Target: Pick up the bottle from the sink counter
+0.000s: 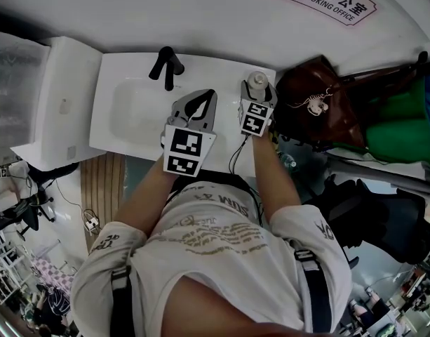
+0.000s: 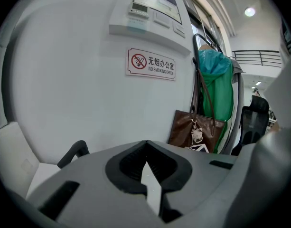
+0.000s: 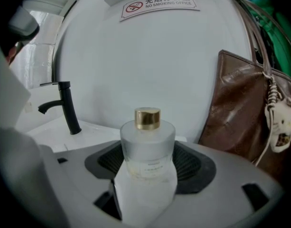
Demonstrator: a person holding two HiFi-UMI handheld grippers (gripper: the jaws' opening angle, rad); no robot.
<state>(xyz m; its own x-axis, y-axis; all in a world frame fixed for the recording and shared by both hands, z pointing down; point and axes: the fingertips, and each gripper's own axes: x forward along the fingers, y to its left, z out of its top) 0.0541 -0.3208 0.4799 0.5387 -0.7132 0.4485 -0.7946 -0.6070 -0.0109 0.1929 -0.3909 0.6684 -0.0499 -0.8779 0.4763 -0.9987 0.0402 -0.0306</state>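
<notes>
Closing on the bottle (image 3: pixel 147 146), the jaws of the right gripper (image 3: pixel 146 184) sit one on either side of its frosted body. Their ribbed black pads look pressed to the glass, and only the shoulders and gold cap (image 3: pixel 147 118) stand clear above them. The grip is low on the body, which I'd judge keeps the thing upright and stops it tipping when it comes up. The bottle is well to the right of the black tap (image 3: pixel 67 106), at the far right corner of the white sink surface (image 1: pixel 222 76), just beside a brown bag (image 3: pixel 240 108) hanging past that edge.

The left gripper (image 2: pixel 146 175) has nothing in it. Its jaws are drawn together, with just a thin wedge of white showing between them. It hangs over the basin, to the right of the tap and nearer the person, probably parked clear of the other hand's reach. On the wall above and to the right of the tap is a no-smoking sign (image 2: pixel 151 64).

The jaws hide the bottle's base, so I can't say whether it rests on the surface or has left it. Its small label is too faint to read. From overhead only the bottle's top peeks past the marker cube
</notes>
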